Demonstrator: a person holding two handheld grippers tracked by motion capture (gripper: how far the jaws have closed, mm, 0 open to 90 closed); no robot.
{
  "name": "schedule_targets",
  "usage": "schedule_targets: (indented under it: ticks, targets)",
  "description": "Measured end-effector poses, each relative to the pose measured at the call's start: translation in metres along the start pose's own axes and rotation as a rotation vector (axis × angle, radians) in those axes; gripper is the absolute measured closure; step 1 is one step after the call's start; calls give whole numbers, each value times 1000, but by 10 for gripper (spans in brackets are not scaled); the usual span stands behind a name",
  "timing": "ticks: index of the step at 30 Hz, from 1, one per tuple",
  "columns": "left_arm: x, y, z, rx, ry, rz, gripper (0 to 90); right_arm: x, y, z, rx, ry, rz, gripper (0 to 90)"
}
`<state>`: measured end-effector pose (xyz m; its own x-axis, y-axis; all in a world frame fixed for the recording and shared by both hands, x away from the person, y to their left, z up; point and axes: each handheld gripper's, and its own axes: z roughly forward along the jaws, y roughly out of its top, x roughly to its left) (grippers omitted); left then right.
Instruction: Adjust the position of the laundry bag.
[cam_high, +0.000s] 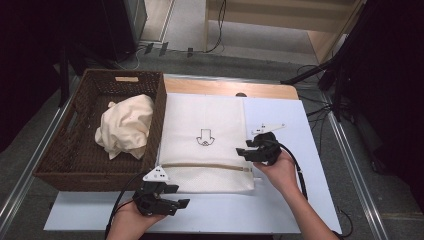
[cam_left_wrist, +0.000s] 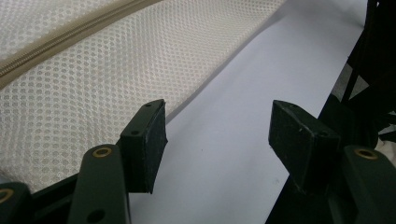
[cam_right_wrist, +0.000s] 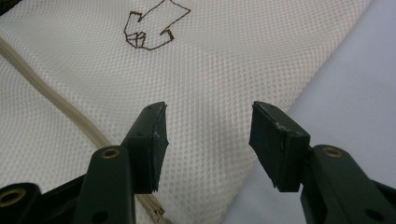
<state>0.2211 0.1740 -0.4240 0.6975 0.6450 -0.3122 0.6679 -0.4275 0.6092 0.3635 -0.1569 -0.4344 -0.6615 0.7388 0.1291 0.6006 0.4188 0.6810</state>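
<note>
At the far left of the bench (cam_high: 320, 165) stood a brown wicker basket (cam_high: 55, 160), and a crumpled cream cloth (cam_high: 125, 126) lay inside it. Just right of the basket, touching its side, a white mesh laundry bag (cam_high: 200, 165) lay flat on the white board that covered the bench. A beige zipper (cam_high: 205, 166) ran across the bag near its close edge, and a small arrow-shaped mark (cam_high: 204, 137) was drawn in its middle.

The left tool (cam_high: 177, 196) hung over the bare board at the bag's near left corner, beside the mesh but not on it. In the left gripper view its jaws stood roughly halfway apart, with only the white surface between them and the bag's edge (cam_left_wrist: 70, 93) alongside the left pad; it held nothing.

Further right, the right tool (cam_high: 246, 148) sat at the bag's right edge, pointed inward toward the mesh. In the right gripper view its jaws stood apart above the fabric (cam_right_wrist: 205, 84), just beyond the zipper's end (cam_right_wrist: 154, 210), and gripped nothing.
</note>
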Motion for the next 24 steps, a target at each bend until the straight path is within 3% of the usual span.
schedule_targets:
  ticks: [3, 7, 10, 24]
  targets:
    - [0, 1, 0, -1, 0, 0, 369, 0, 3, 6, -16, 8, 20, 474]
    - [0, 1, 1, 1, -2, 3, 369, -2, 8, 14, 11, -25, -2, 472]
    - [0, 1, 1, 0, -2, 3, 370, -4, 10, 18, 13, -27, 16, 471]
    - [1, 1, -1, -3, -1, 4, 370, -16, 0, 43, 83, -101, 51, 456]
